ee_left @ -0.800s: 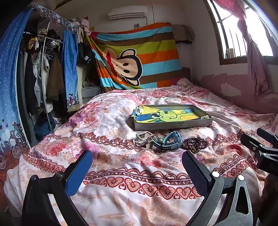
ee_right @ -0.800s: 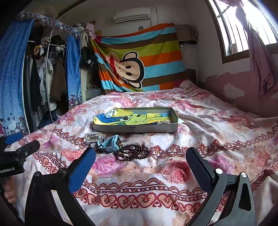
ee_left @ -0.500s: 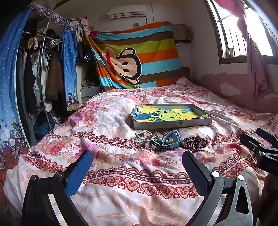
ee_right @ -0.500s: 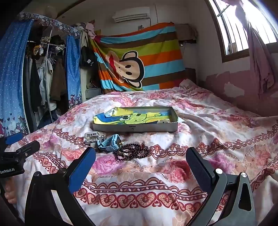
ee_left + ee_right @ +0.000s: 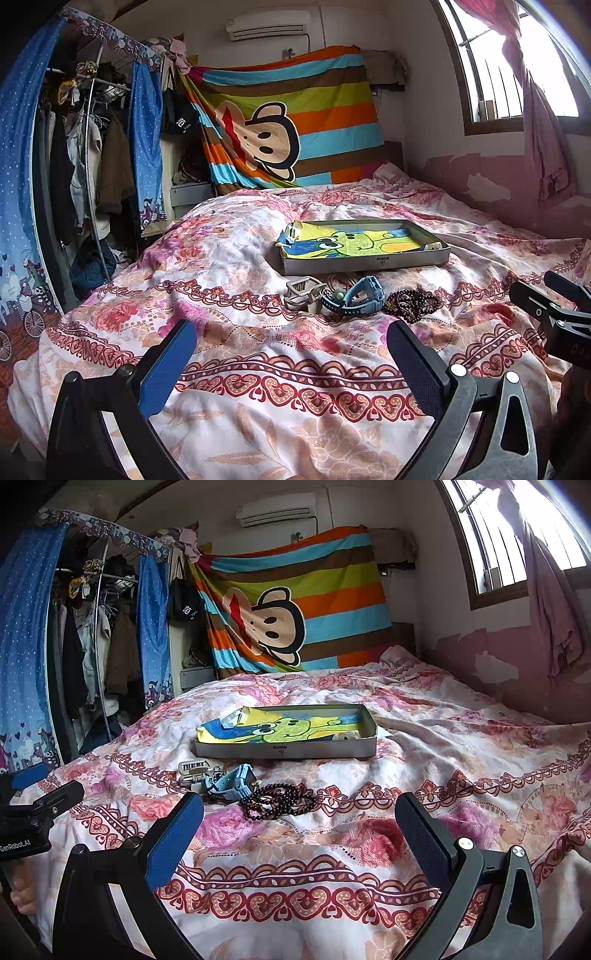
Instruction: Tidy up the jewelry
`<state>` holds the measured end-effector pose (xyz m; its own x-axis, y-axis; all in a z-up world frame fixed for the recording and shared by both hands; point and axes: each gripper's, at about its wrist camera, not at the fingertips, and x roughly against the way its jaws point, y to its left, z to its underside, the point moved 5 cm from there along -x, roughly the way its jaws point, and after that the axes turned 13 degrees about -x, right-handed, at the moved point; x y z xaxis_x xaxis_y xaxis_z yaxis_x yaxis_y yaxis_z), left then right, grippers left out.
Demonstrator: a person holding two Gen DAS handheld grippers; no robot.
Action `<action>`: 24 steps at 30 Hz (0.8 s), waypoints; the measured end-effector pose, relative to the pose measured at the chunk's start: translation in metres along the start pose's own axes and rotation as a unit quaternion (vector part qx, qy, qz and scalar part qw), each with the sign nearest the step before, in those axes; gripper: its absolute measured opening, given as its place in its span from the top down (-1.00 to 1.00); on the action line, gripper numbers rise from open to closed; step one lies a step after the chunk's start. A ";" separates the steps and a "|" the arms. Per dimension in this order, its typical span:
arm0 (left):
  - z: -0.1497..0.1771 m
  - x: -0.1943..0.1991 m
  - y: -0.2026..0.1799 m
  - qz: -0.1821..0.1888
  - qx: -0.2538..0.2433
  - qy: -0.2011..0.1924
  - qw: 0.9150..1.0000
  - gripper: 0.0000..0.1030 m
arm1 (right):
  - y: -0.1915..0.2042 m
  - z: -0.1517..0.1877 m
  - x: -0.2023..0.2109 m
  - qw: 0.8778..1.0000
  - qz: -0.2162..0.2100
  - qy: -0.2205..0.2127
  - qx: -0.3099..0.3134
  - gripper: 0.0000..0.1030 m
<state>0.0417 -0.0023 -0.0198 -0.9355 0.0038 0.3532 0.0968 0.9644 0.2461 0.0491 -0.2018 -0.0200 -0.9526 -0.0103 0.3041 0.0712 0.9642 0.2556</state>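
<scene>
Both grippers' jaws stay wide apart; the jewelry [image 5: 258, 790] lies unmoved before the tray [image 5: 284, 751].

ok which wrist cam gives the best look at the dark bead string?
Right wrist: the dark bead string lies near centre, its loops spread and separable. Left wrist shows it smaller, bunched, off to the right of the blue watch.

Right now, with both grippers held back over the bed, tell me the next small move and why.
Probably ease the right gripper forward and down toward the dark bead bracelet. Its fingers stand wide open and empty, and the beads lie nearest to it, apart from the tray. The blue watch sits just left of them, so come in from the right side.
</scene>
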 end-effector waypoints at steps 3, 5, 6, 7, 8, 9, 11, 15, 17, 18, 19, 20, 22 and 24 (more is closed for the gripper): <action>0.000 0.000 0.000 0.000 0.000 0.000 1.000 -1.00 | -0.004 0.003 -0.002 1.000 0.000 0.000 0.000 -0.98; -0.001 0.000 0.000 0.000 0.000 0.000 1.000 -1.00 | -0.004 0.003 -0.002 1.000 0.000 0.000 0.000 -0.98; 0.000 0.000 0.000 0.000 0.001 0.000 1.000 -1.00 | -0.005 0.003 -0.003 1.000 0.000 0.001 -0.001 -0.98; 0.000 0.000 0.000 0.000 0.000 0.000 1.000 -1.00 | -0.004 0.002 -0.002 1.000 0.000 0.001 -0.001 -0.98; 0.000 0.000 0.000 0.000 0.000 0.000 1.000 -1.00 | -0.005 0.003 -0.002 1.000 0.000 0.001 -0.001 -0.98; 0.000 0.000 0.000 0.000 0.000 0.000 1.000 -1.00 | -0.005 0.003 -0.003 1.000 0.000 0.001 -0.001 -0.98; 0.000 0.000 0.000 0.000 0.000 0.000 1.000 -1.00 | -0.004 0.002 -0.003 1.000 0.000 0.002 -0.002 -0.98; 0.000 0.000 0.000 -0.001 0.000 0.000 1.000 -1.00 | -0.005 0.003 -0.003 1.000 0.001 0.002 -0.002 -0.98; 0.000 0.000 0.000 0.000 0.000 0.000 1.000 -1.00 | -0.005 0.002 -0.003 1.000 0.001 0.002 -0.002 -0.98; 0.000 0.000 0.000 0.000 0.000 0.001 1.000 -1.00 | -0.006 0.002 -0.003 1.000 0.001 0.002 -0.003 -0.98; 0.000 0.000 0.000 0.000 0.000 0.000 1.000 -1.00 | -0.005 0.001 -0.003 1.000 0.001 0.003 -0.003 -0.98; 0.000 0.000 0.000 0.000 -0.001 0.000 1.000 -1.00 | -0.006 0.001 -0.002 1.000 0.001 0.002 -0.004 -0.98; 0.000 0.000 0.000 0.000 -0.001 0.000 1.000 -1.00 | -0.007 0.003 -0.004 1.000 0.002 0.002 -0.005 -0.98; 0.000 0.000 0.000 0.000 -0.001 0.000 1.000 -1.00 | -0.007 0.004 -0.004 1.000 0.004 0.003 -0.005 -0.98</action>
<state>0.0414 -0.0026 -0.0197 -0.9355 0.0039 0.3532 0.0974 0.9640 0.2473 0.0516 -0.2076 -0.0269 -0.9500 -0.0052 0.3122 0.0812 0.9613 0.2633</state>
